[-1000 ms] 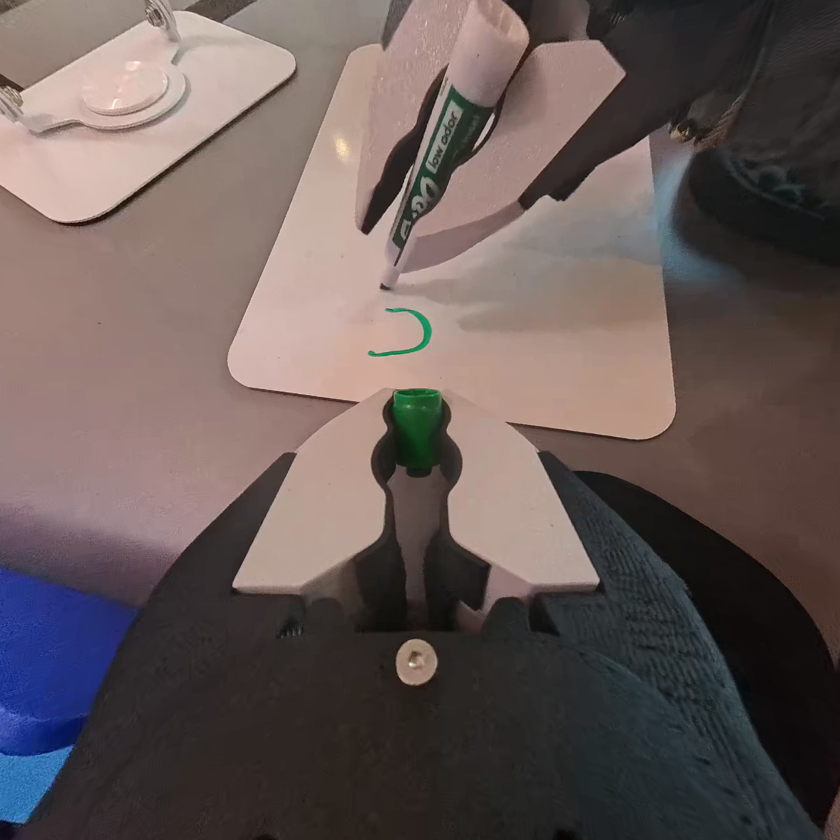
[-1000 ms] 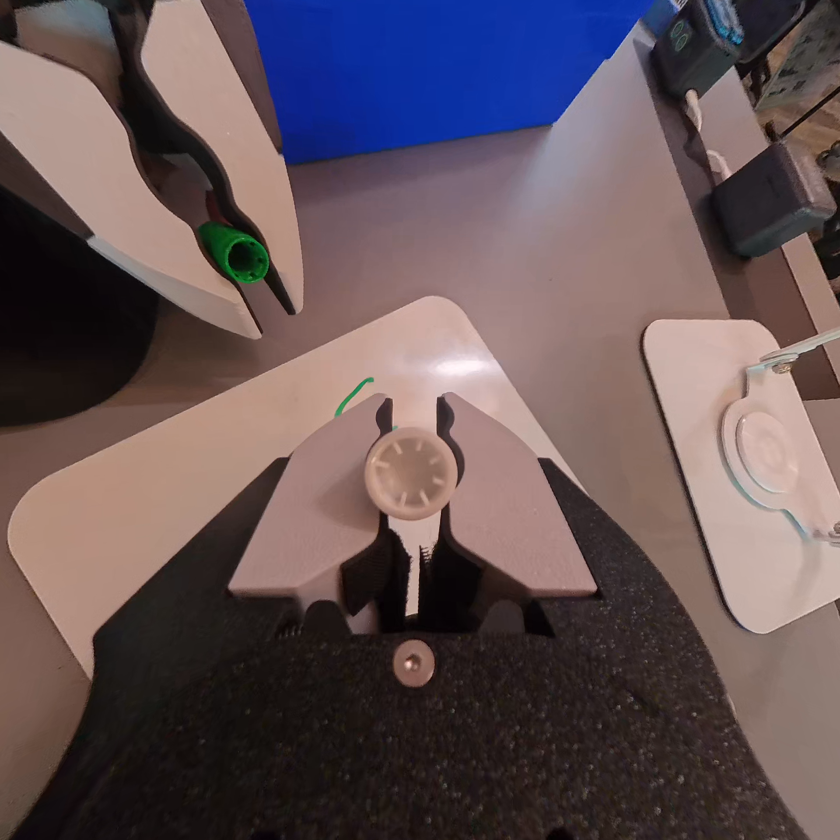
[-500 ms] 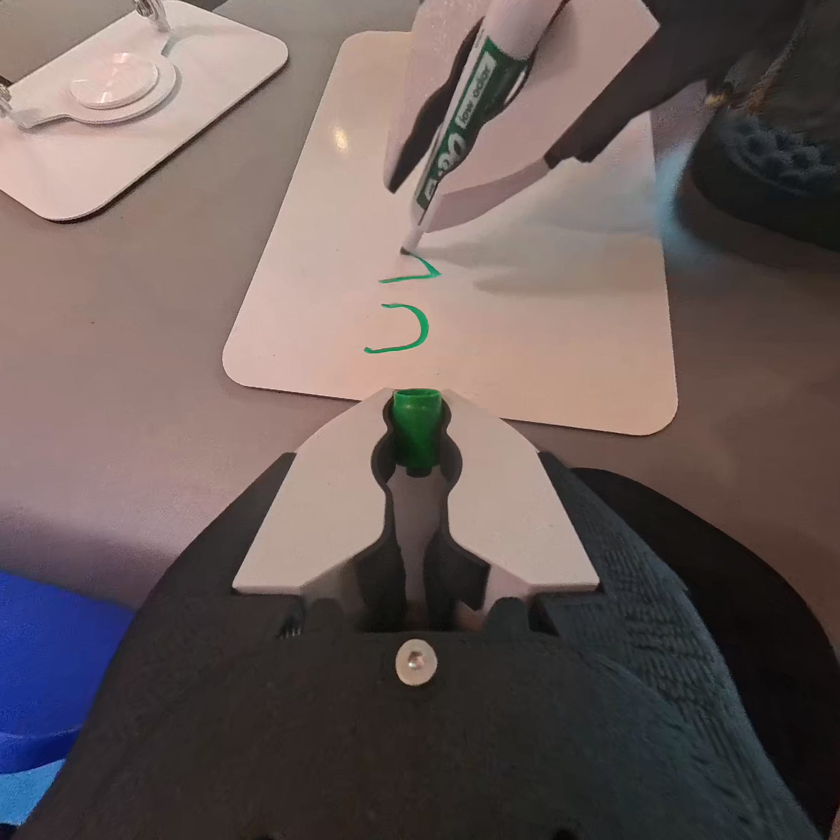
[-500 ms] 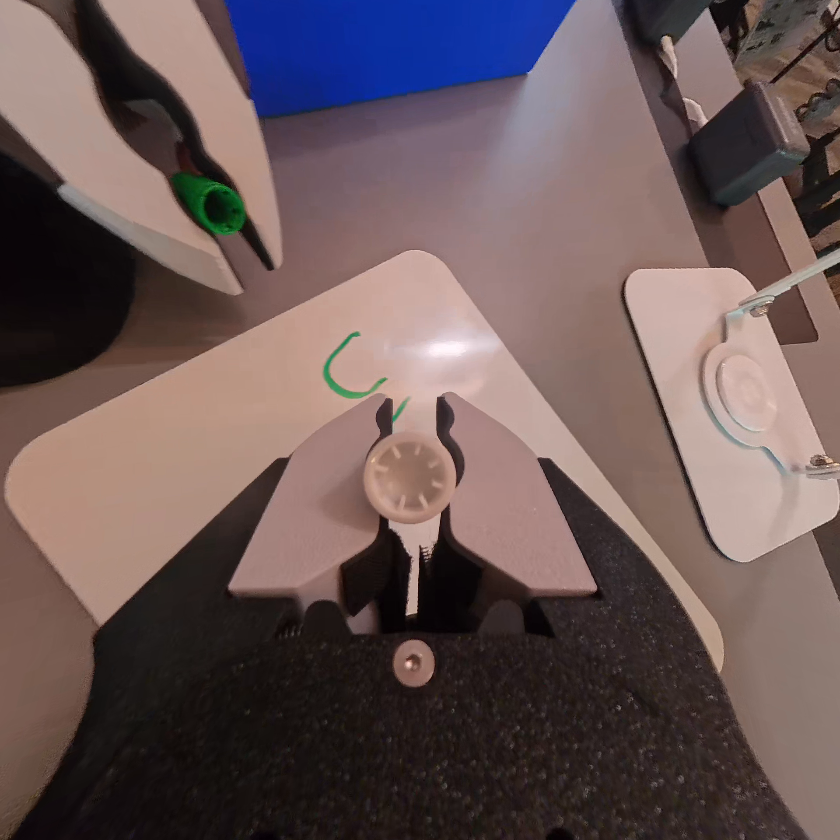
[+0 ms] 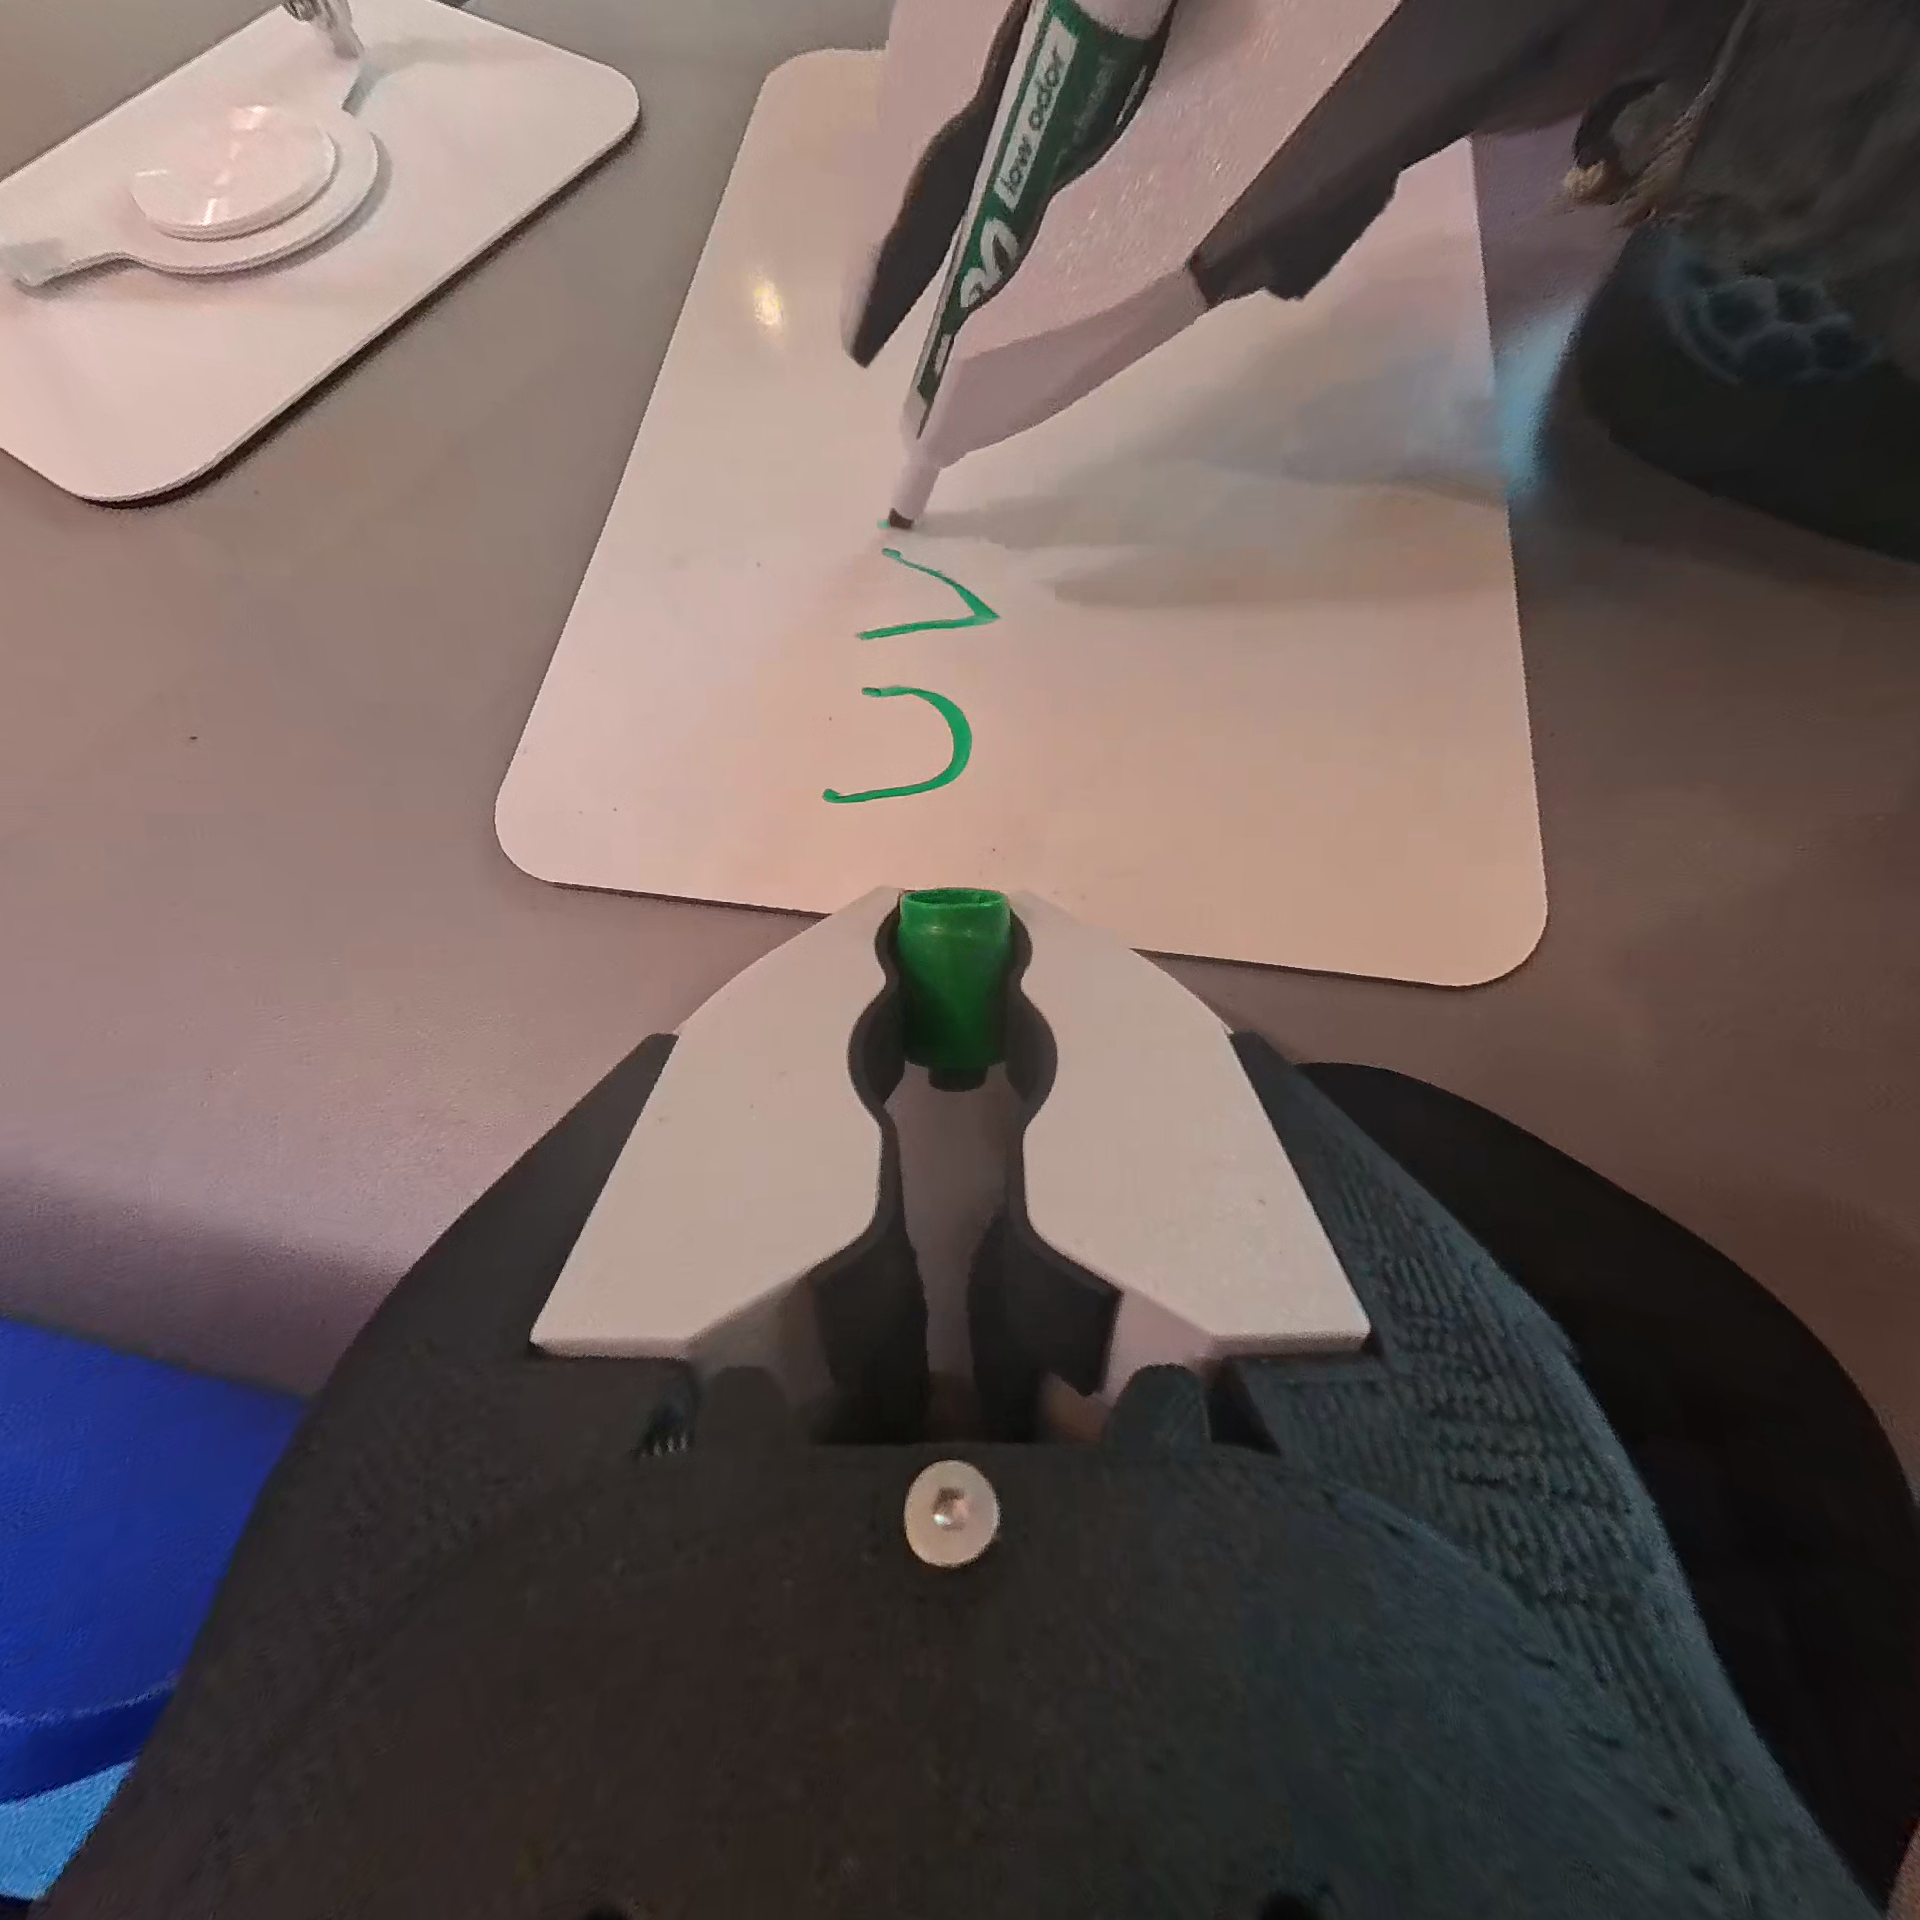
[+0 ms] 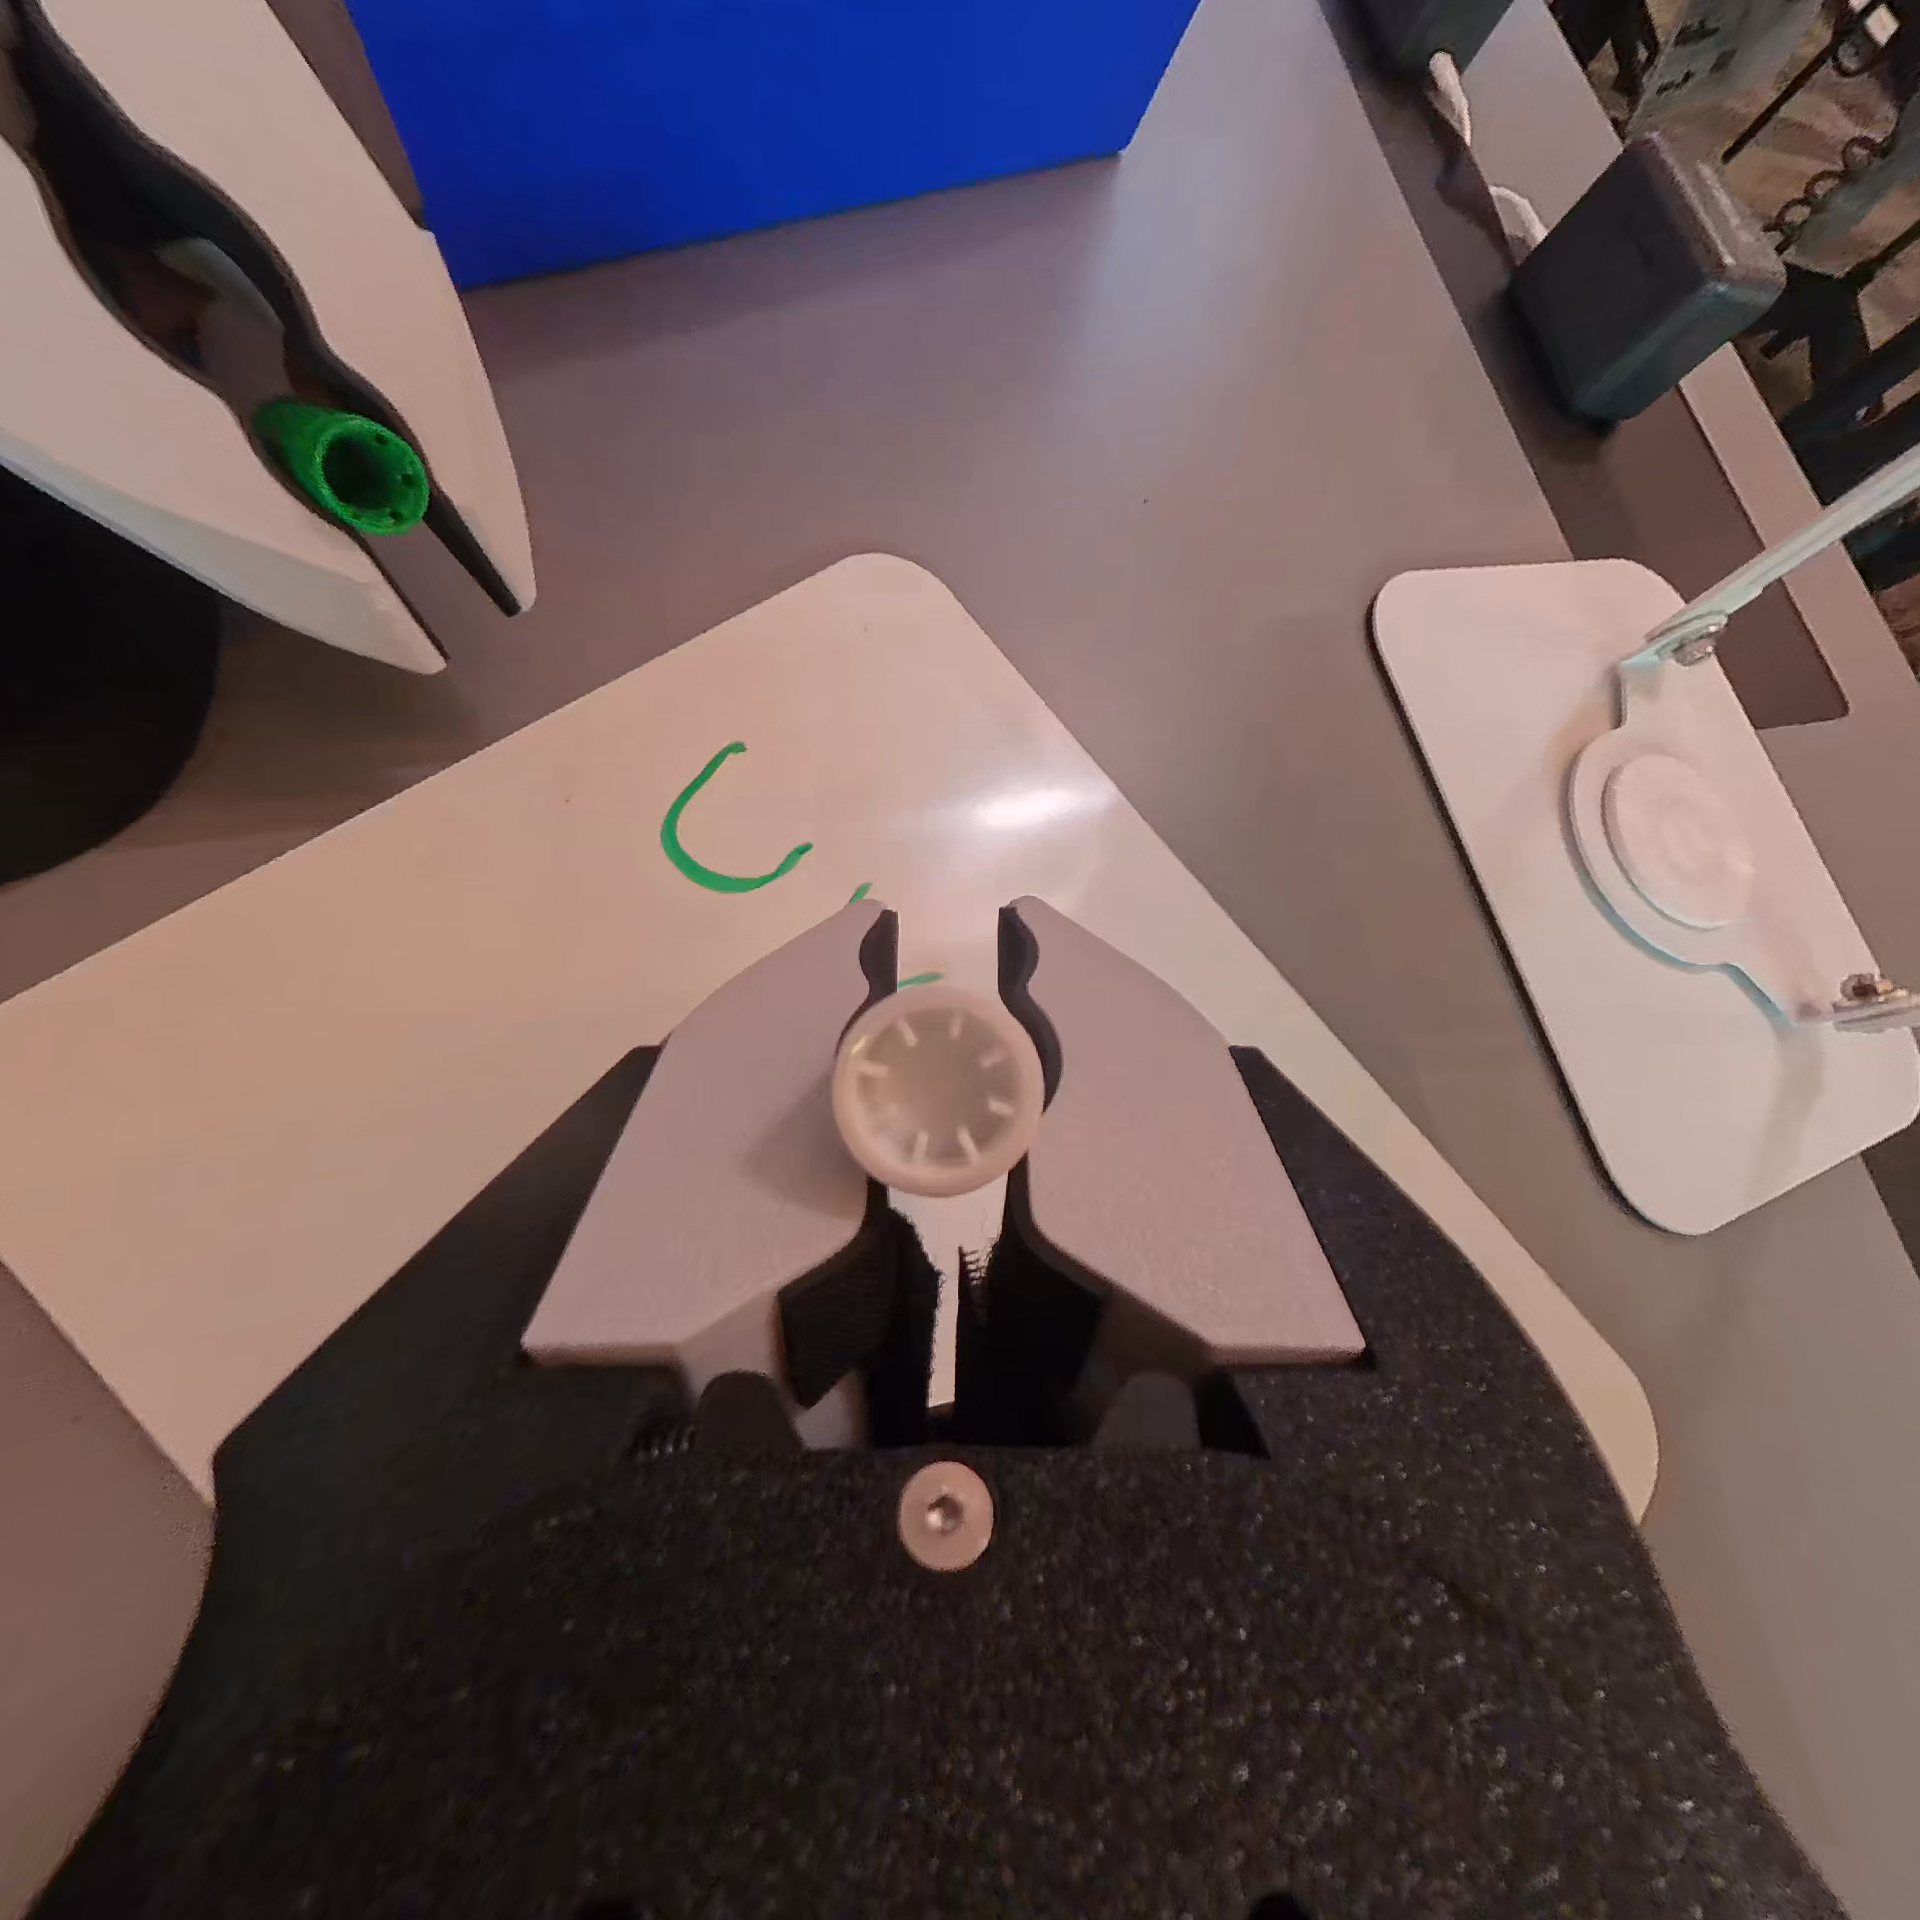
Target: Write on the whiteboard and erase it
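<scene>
We hold two grippers. Our left gripper (image 5: pixel 951 935) is closed on one green cap (image 5: pixel 954 982), at 6 o'clock of the whiteboard (image 5: pixel 1195 748) and clear of its near edge. Our right gripper (image 5: pixel 904 353) clamps one marker (image 5: pixel 997 218), tilted, with its tip touching the whiteboard at 12 o'clock of the green marks. In the right wrist view, the marker's white butt end (image 6: pixel 938 1088) sits between the fingers of the right gripper (image 6: pixel 940 920). We count two finished green marks (image 5: pixel 914 764) and the start of a third at the tip. One whiteboard lies flat on the grey table (image 5: pixel 260 831). One second white plate (image 5: pixel 208 343) with a round disc (image 5: pixel 234 192) lies at 10 o'clock, well apart. One blue block (image 6: pixel 748 125) stands at 12 o'clock in the right wrist view.
</scene>
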A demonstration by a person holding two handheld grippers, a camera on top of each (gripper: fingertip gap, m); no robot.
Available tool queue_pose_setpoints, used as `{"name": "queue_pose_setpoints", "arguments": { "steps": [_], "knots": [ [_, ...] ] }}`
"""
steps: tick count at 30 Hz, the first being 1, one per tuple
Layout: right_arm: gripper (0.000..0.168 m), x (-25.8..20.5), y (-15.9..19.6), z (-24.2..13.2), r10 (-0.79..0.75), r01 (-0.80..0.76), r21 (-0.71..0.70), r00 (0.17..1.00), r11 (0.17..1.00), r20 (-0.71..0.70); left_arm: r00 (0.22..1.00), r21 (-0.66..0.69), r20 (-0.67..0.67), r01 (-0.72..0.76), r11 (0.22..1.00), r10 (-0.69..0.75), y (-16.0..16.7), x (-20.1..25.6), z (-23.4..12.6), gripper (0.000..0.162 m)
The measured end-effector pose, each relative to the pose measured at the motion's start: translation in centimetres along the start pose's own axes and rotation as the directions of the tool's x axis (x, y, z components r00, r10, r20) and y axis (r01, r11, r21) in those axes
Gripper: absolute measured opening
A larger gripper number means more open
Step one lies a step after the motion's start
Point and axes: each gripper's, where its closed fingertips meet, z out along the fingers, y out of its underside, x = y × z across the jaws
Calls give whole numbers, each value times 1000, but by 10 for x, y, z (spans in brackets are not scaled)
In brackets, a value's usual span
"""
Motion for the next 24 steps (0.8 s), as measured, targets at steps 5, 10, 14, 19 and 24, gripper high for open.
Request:
{"name": "queue_pose_setpoints", "arguments": {
  "steps": [5, 10, 14, 19, 24],
  "knots": [
    [19, -9, 12, -18, 19, -19, -11, 1000, 1000, -20, 1000, -4, 3, -10, 1000, 10, 0, 1, 0, 15],
    [19, 1, 11, -12, 18, -18, -4, 999, 1000, -34, 1000, -15, 1, -16, 1000, 16, 2, 1, 2, 15],
    [19, 5, 13, -13, 35, -35, -10, 999, 999, -30, 1000, -16, -3, -8, 1000, 8, 2, 1, 2, 15],
    [19, 4, 24, -26, 57, -58, -21, 998, 998, -40, 1000, -14, 1, -22, 1000, 22, 2, 2, 1, 15],
    [19, 22, 18, -11, 51, -51, -3, 997, 999, -62, 1000, -22, -5, -16, 1000, 16, 3, 2, 2, 15]
  ]
}}
